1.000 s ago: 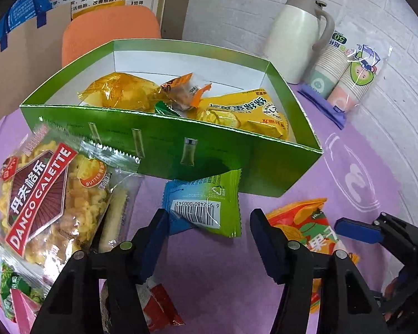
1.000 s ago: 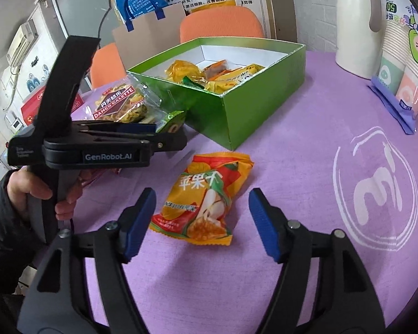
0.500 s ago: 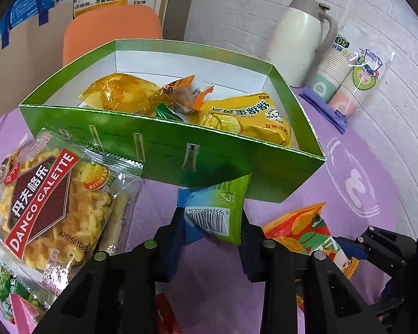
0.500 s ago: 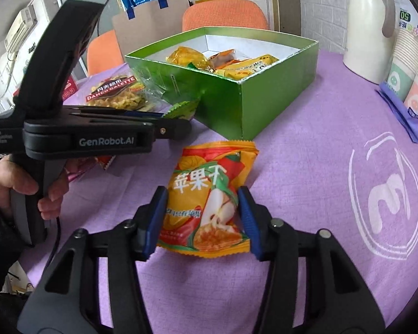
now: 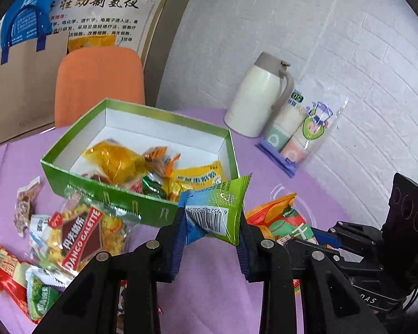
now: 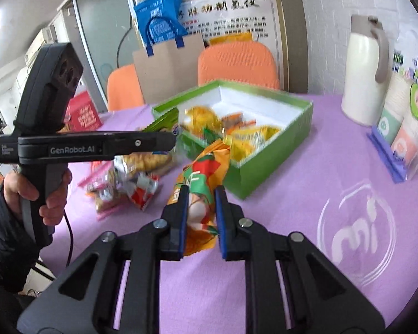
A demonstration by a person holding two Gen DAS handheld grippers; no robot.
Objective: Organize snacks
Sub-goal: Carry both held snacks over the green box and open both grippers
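Left wrist: one green packet (image 5: 217,211), two fingers (image 5: 178,239).

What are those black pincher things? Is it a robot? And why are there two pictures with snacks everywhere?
It is not a robot. A person holds two black grabbing tools, one in each hand, and each tool carries a camera that looks out along its jaws. That is why there are two pictures: one from the left tool, one from the right.

The left gripper has its jaws shut on a small green and blue snack packet with a barcode. The right gripper has its jaws shut on an orange and red snack bag.

Both hang over a table with a purple cloth. On it stands an open green cardboard box with some snacks already inside. More packets lie loose beside the box, and a white jug and wrapped paper cups stand by the wall.
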